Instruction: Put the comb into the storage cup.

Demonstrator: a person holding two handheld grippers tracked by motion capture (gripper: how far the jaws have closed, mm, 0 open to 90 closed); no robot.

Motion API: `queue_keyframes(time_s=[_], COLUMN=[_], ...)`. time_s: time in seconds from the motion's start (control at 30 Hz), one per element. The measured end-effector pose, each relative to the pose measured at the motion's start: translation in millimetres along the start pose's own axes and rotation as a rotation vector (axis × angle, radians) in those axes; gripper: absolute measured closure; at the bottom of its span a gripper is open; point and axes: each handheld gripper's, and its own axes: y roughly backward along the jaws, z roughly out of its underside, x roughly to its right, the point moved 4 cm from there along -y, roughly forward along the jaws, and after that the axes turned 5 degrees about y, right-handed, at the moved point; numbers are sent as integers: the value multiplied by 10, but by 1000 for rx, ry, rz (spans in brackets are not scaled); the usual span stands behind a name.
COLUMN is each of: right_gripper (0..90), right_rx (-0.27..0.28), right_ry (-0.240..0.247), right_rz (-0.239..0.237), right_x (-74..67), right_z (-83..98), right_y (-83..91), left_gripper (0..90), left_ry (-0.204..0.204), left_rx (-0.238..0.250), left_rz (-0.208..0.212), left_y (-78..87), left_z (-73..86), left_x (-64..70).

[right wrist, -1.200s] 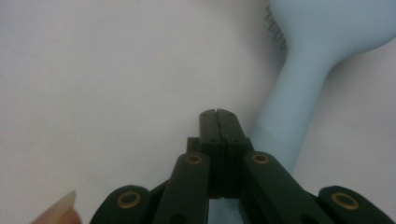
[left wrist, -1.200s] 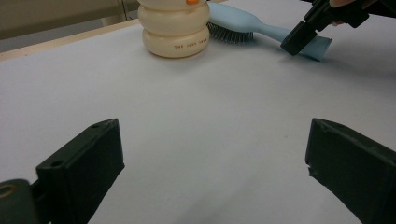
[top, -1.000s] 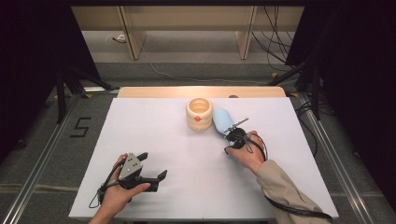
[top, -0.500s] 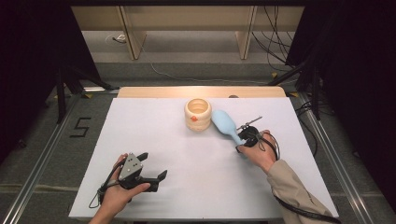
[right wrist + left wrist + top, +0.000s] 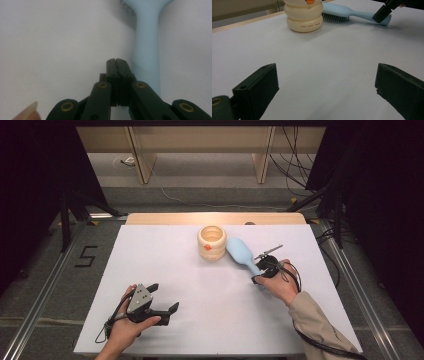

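Hairbrush (image 5: 241,252) touches jar (image 5: 212,242); bare table (image 5: 210,320) nearer.

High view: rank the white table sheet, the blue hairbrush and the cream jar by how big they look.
1. White table sheet
2. Blue hairbrush, longer than the jar is wide
3. Cream jar, though close to the brush in overall area

Pale blue hairbrush (image 5: 242,253) lies bristles-down on the white table, beside cream jar (image 5: 212,242).
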Motion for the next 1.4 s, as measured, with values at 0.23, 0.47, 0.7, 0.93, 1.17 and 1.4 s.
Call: queue_keyframes(time_s=[0.23,0.47,0.7,0.93,1.17,1.4], right_gripper=[743,490,285,158,153,147], right_rx=[173,402,619,723,816,862], right_ry=[29,57,73,66,40,49], right_rz=[-77,-136,-141,-74,-5,20], right_x=[-34,-24,-8,62,144,147], right_z=[-71,-106,-127,-173,-267,-323], right_y=[155,287,431,533,674,752], left_gripper=[45,45,45,45,45,44], left_ry=[0,-1,1,0,4,5], left_rx=[1,1,3,0,2,3], left_rz=[-3,-5,-4,-4,-7,-8], left_y=[6,8,11,5,0,-1], left_z=[-3,-4,-5,-1,3,2], left_x=[-3,-5,-3,-7,-11,-12])
